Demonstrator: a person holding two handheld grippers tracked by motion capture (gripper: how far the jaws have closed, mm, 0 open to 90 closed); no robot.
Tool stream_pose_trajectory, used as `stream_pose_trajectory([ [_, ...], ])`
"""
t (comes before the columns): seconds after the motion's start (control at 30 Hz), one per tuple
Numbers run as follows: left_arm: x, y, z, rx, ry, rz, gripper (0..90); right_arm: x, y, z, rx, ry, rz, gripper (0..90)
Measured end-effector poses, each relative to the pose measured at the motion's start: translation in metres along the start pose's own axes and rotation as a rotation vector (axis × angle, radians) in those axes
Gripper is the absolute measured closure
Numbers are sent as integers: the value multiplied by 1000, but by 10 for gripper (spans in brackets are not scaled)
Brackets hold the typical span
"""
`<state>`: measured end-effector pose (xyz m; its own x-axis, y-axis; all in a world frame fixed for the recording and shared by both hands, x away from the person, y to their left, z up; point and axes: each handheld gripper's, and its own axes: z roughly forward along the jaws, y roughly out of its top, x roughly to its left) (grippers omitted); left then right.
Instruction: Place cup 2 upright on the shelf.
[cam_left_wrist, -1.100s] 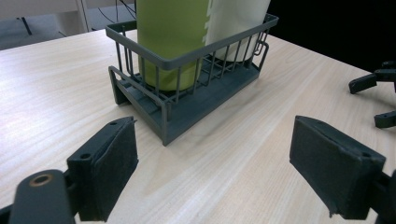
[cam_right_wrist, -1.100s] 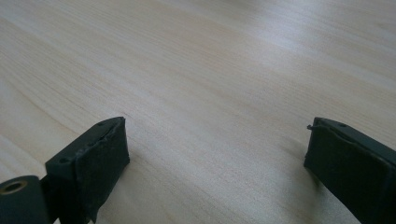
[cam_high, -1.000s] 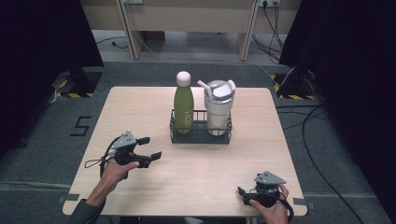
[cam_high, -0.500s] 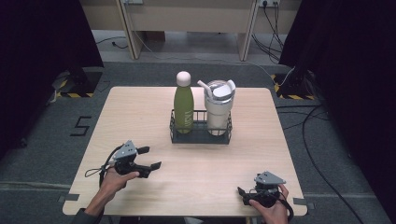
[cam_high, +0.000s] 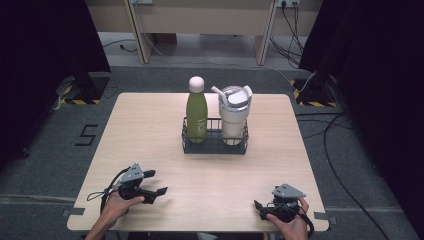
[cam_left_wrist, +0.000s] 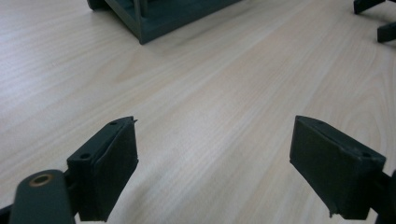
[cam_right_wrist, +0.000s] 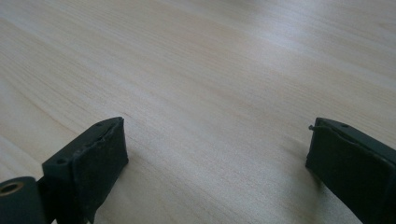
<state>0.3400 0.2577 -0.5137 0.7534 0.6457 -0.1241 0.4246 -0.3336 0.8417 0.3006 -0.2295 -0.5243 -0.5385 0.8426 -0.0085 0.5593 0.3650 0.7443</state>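
Green bottle (cam_high: 196, 114) and white tumbler (cam_high: 234, 116) stand upright in the black wire caddy (cam_high: 215, 146) at the table's (cam_high: 150, 130) centre, nearer the far edge, while left tool (cam_high: 152, 192) and right tool (cam_high: 261, 212) rest open and empty at the near corners, the left nearer the bottle.

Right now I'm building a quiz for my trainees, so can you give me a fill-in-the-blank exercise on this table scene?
1. The green bottle stands inside a black wire ____.
2. The white tumbler stands to the ____ of that bottle in the high view.
3. The left gripper holds nothing; its jaws are ____.
4. The bottle's round cap is ____ in colour.

Missing words: basket; right; open; white
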Motion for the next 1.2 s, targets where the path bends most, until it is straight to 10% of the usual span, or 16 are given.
stream_pose_trajectory([
  [0.53, -13, -15, -4, 120, 51, 72, 148, 0, 0, 0, 0, 0, 0, 53],
  [1.2, -21, -27, -16, 161, 89, 67, 137, 0, -1, 0, -3, 1, -1, 53],
])
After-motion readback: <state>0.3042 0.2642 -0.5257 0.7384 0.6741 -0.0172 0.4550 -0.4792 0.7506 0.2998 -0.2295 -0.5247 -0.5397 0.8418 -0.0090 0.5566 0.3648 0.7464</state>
